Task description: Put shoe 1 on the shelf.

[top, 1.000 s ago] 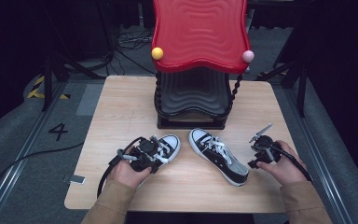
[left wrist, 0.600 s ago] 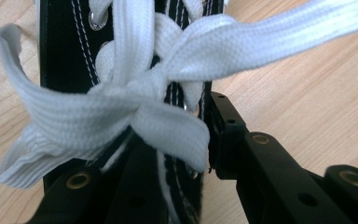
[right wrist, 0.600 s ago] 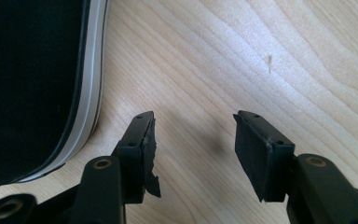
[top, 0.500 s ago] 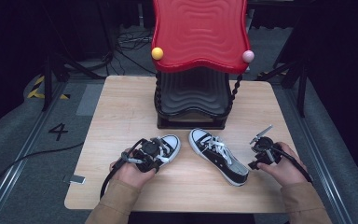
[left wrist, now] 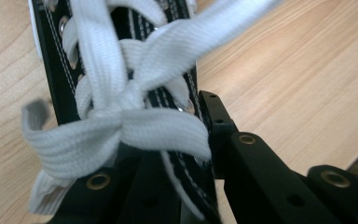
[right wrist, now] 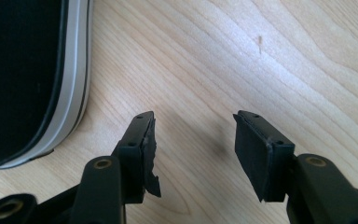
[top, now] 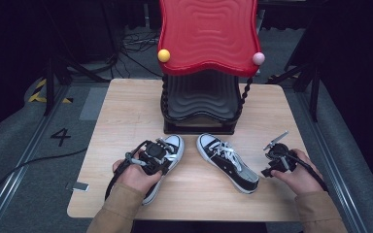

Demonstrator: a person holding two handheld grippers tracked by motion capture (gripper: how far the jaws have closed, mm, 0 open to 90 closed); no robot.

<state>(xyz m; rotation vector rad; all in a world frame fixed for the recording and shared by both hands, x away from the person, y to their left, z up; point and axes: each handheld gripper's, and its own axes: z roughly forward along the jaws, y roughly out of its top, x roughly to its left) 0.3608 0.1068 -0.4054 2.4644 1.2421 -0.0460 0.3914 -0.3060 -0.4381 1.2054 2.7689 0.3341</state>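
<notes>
Since a second ago both hands have barely shifted, but the left gripper (top: 161,156) has just been closing and now pinches the white lace (left wrist: 135,130) of the left shoe (top: 167,158). The left gripper view shows the knot up close; the high view shows that shoe lying on the table (top: 126,111), toe toward the black rack (top: 201,104). The right gripper (right wrist: 193,140) hovers with jaws apart and empty beside the right shoe (top: 228,162).

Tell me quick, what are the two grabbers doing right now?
Left gripper: jaws have just been closing, now shut on the white lace of the left shoe.
Right gripper: open, empty, over the table beside the right shoe.
</notes>
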